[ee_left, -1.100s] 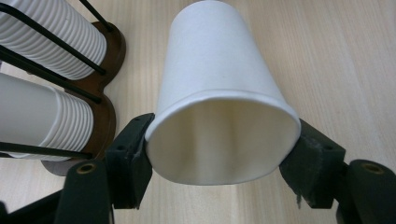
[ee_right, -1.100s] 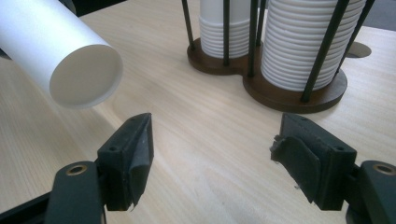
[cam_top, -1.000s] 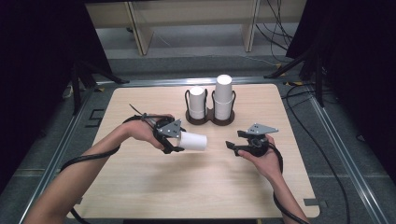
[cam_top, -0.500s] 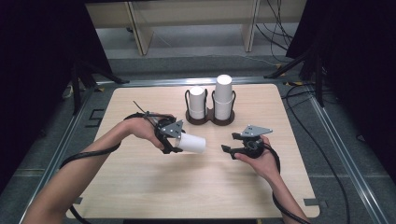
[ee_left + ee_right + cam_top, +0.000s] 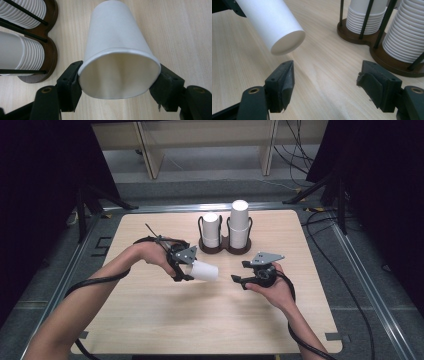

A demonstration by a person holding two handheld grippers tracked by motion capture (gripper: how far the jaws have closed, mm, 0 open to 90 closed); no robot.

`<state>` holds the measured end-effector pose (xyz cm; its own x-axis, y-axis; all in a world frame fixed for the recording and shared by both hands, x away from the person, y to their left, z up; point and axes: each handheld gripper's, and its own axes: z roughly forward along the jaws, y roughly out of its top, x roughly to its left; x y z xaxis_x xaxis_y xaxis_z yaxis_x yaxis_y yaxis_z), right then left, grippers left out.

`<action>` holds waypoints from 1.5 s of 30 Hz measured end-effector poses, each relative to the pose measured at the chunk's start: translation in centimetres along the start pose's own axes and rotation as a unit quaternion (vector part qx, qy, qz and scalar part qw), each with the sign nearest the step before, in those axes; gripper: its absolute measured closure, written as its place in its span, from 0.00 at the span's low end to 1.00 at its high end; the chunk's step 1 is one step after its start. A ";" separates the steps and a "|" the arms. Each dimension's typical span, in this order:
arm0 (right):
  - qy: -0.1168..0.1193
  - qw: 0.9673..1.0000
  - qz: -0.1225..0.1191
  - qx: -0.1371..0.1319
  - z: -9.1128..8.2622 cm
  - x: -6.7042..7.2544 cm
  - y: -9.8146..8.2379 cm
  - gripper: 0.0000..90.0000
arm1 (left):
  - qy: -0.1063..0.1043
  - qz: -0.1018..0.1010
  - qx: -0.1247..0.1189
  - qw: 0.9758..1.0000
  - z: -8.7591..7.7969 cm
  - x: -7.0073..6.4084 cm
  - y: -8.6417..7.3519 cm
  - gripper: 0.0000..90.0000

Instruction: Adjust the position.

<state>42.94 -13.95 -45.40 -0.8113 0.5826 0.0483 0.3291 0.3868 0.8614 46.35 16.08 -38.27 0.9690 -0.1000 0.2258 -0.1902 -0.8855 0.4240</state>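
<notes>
The left gripper (image 5: 186,268) clenches a white paper cup (image 5: 204,270) by its rim above mid-tabletop, the cup lying level, its closed base aimed straight at the right gripper (image 5: 239,278), whose empty jaws, just easing narrower, wait just beside it.

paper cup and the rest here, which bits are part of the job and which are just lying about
In the job:
paper cup, clamped at its rim by the left gripper
right gripper, open, facing the cup
cup stacks in the wooden holder

Lying about:
cables
shelf behind the table
</notes>
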 end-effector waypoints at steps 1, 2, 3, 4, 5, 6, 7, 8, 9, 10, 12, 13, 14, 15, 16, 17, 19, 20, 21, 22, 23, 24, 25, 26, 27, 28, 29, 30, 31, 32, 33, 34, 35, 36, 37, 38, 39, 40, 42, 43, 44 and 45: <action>0.000 1.000 0.000 0.000 0.0 0.0 0.0 0.32 | 0.000 0.000 0.000 1.000 0.0 0.0 0.0 0.35; -0.001 1.000 -0.011 -0.002 0.1 0.0 0.2 0.32 | -0.002 0.002 0.004 1.000 0.0 0.0 0.1 0.36; 0.001 1.000 -0.012 -0.001 0.1 0.1 0.2 0.32 | -0.005 0.005 0.012 1.000 0.0 -0.1 0.2 0.36; 0.001 1.000 -0.012 -0.001 0.1 0.1 0.2 0.32 | -0.005 0.005 0.012 1.000 0.0 -0.1 0.2 0.36; 0.003 1.000 -0.018 -0.001 0.1 0.1 0.4 0.32 | -0.006 0.007 0.017 1.000 0.1 -0.1 0.2 0.36; 0.004 1.000 -0.014 0.003 0.1 0.2 0.5 0.32 | -0.012 0.005 0.019 1.000 0.1 -0.2 0.3 0.36; 0.004 1.000 -0.016 0.001 0.1 0.3 0.6 0.32 | -0.011 0.006 0.020 1.000 0.1 -0.2 0.4 0.36; 0.004 1.000 -0.016 0.001 0.1 0.3 0.6 0.32 | -0.011 0.006 0.020 1.000 0.1 -0.2 0.4 0.36; 0.006 1.000 -0.020 0.001 0.1 0.3 0.7 0.32 | -0.010 0.007 0.022 1.000 0.1 -0.2 0.5 0.36; 0.010 1.000 -0.013 0.003 0.2 0.5 0.7 0.32 | -0.014 0.006 0.014 1.000 0.1 -0.2 0.6 0.36; 0.009 1.000 -0.018 0.003 0.3 0.5 0.8 0.32 | -0.016 0.011 0.019 1.000 0.1 -0.2 0.7 0.36; 0.015 1.000 -0.014 0.011 0.3 0.7 0.8 0.32 | -0.016 0.013 0.022 1.000 0.1 -0.2 0.7 0.36; 0.015 1.000 -0.016 0.010 0.3 0.7 0.9 0.32 | -0.018 0.016 0.028 0.999 0.0 -0.2 0.9 0.36; 0.016 1.000 -0.026 0.007 0.4 0.6 1.0 0.32 | -0.018 0.016 0.028 0.999 0.0 -0.2 0.9 0.36; 0.016 1.000 -0.026 0.007 0.4 0.6 1.0 0.32 | -0.020 0.012 0.029 0.999 0.0 -0.2 0.9 0.36; 0.018 0.999 -0.025 0.008 0.4 0.7 1.1 0.32 | -0.019 0.013 0.032 0.999 0.0 -0.1 1.0 0.36; 0.020 0.999 -0.024 0.007 0.5 0.8 1.3 0.32 | -0.023 0.011 0.043 0.999 0.0 0.0 1.1 0.36; 0.018 0.999 -0.034 0.004 0.5 0.8 1.4 0.32 | -0.024 0.011 0.047 0.999 0.0 0.1 1.2 0.36; 0.022 0.999 -0.027 0.007 0.6 0.9 1.5 0.32 | -0.024 0.011 0.051 0.998 0.1 0.1 1.3 0.36; 0.024 0.999 -0.028 0.008 0.6 1.0 1.6 0.32 | -0.026 0.009 0.054 0.998 0.1 0.1 1.3 0.36; 0.024 0.999 -0.028 0.008 0.6 1.0 1.6 0.32 | -0.026 0.009 0.054 0.998 0.1 0.1 1.3 0.36; 0.027 0.999 -0.032 0.010 0.7 1.1 1.7 0.32 | -0.027 0.009 0.058 0.998 0.1 0.1 1.4 0.36; 0.027 0.999 -0.034 0.010 0.7 1.1 1.8 0.32 | -0.028 0.011 0.064 0.998 0.0 0.1 1.5 0.36; 0.029 0.999 -0.037 0.009 0.8 1.2 1.9 0.32 | -0.032 0.013 0.071 0.997 0.0 0.1 1.8 0.36; 0.031 0.999 -0.036 0.008 0.8 1.2 1.9 0.32 | -0.037 0.016 0.079 0.996 0.0 0.1 1.9 0.36; 0.028 0.999 -0.042 0.010 0.9 1.3 2.0 0.32 | -0.041 0.032 0.096 0.994 -0.1 0.2 2.0 0.36; 0.030 0.999 -0.039 0.013 0.9 1.4 2.0 0.32 | -0.042 0.018 0.092 0.995 0.1 0.0 2.0 0.36; 0.031 0.999 -0.038 0.014 0.9 1.4 2.0 0.31 | -0.042 0.019 0.098 0.994 0.1 0.0 2.1 0.36; 0.031 0.999 -0.039 0.013 0.9 1.5 2.0 0.32 | -0.042 0.019 0.098 0.994 0.1 0.0 2.1 0.36; 0.030 0.999 -0.041 0.011 0.9 1.5 2.1 0.32 | -0.045 0.038 0.117 0.991 -0.1 0.2 2.4 0.36; 0.027 0.998 -0.047 0.011 0.8 1.5 2.1 0.31 | -0.047 0.038 0.119 0.991 -0.1 0.1 2.5 0.37; 0.029 0.998 -0.055 0.012 0.8 1.4 2.2 0.31 | -0.047 0.038 0.119 0.991 -0.1 0.1 2.5 0.37; 0.031 0.998 -0.049 0.013 0.8 1.5 2.2 0.31 | -0.049 0.038 0.123 0.990 -0.1 0.1 2.7 0.37; 0.033 0.999 -0.042 0.014 0.8 1.7 2.2 0.31 | -0.049 0.038 0.123 0.990 -0.1 0.1 2.7 0.37; 0.035 0.998 -0.047 0.014 0.9 1.7 2.3 0.31 | -0.053 0.041 0.127 0.990 0.0 0.1 2.8 0.37; 0.034 0.998 -0.051 0.012 0.9 1.8 2.3 0.31 | -0.055 0.040 0.128 0.989 0.0 0.0 2.8 0.37; 0.041 0.998 -0.051 0.014 1.0 1.9 2.4 0.32 | -0.053 0.042 0.129 0.989 0.0 0.0 2.8 0.37; 0.043 0.998 -0.051 0.016 1.0 2.0 2.5 0.32 | -0.052 0.042 0.129 0.989 0.0 0.1 2.9 0.37; 0.047 0.997 -0.058 0.016 1.2 2.1 2.7 0.32 | -0.054 0.031 0.123 0.990 0.1 -0.1 2.9 0.37; 0.048 0.997 -0.060 0.015 1.3 2.3 2.7 0.32 | -0.056 0.057 0.144 0.986 -0.1 0.2 3.1 0.37; 0.048 0.997 -0.064 0.013 1.4 2.4 2.8 0.32 | -0.053 0.048 0.139 0.988 -0.1 0.1 3.2 0.37; 0.054 0.997 -0.059 0.017 1.4 2.5 2.9 0.32 | -0.051 0.047 0.139 0.988 -0.1 0.1 3.2 0.37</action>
<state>42.57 -10.40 -43.47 -0.8919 0.4522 0.0024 0.2427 0.4743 0.8463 45.83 13.23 -36.80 0.9625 -0.2212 0.1568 -0.2439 -0.9590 0.1445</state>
